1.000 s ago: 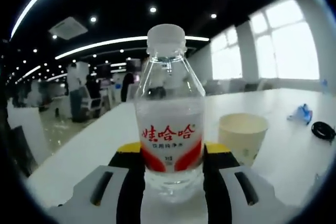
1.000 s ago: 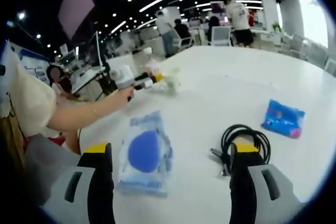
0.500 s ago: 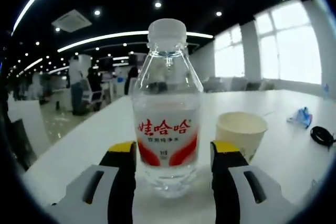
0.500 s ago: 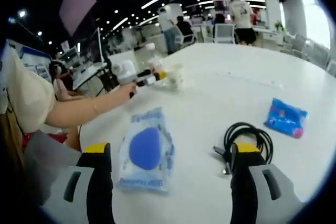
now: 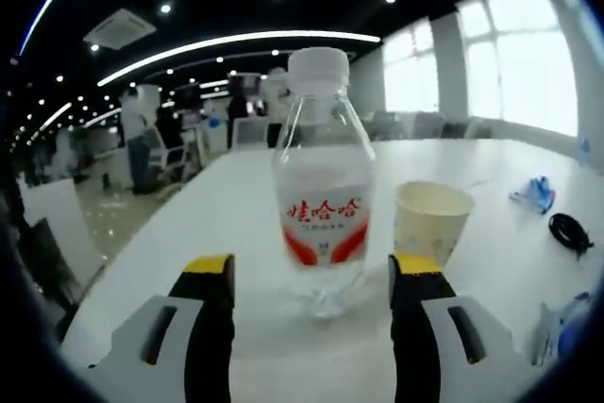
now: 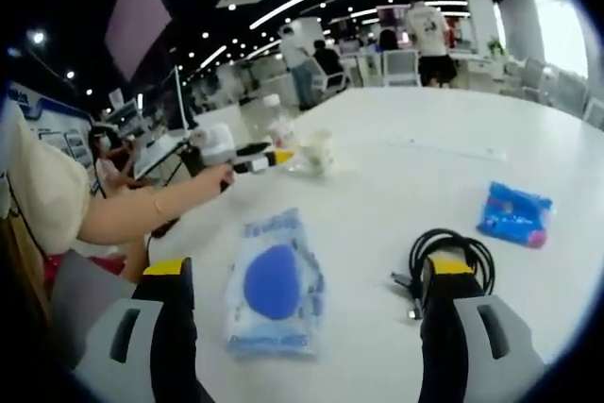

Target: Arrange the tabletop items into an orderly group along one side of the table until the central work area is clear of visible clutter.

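Observation:
A clear water bottle (image 5: 326, 205) with a white cap and a red label stands upright on the white table (image 5: 236, 205), next to a paper cup (image 5: 429, 224). My left gripper (image 5: 312, 269) is open, and the bottle stands free just beyond its yellow tips. My right gripper (image 6: 309, 269) is open and holds nothing. It hovers over a clear pouch with a blue disc (image 6: 274, 285) and a coiled black cable (image 6: 451, 257). In the right gripper view, the left gripper (image 6: 250, 153) is in a person's hand beside the bottle (image 6: 276, 125) and cup (image 6: 319, 150).
A blue packet (image 6: 514, 214) lies to the right of the cable; the left gripper view shows the packet (image 5: 535, 193) and the cable (image 5: 571, 231) far right. The person's arm (image 6: 142, 209) reaches along the table's left edge. People, chairs and desks stand beyond the table.
My left gripper has opened, let go of the bottle and drawn back a little; the bottle stays upright on the table. The right gripper is still open in about the same place.

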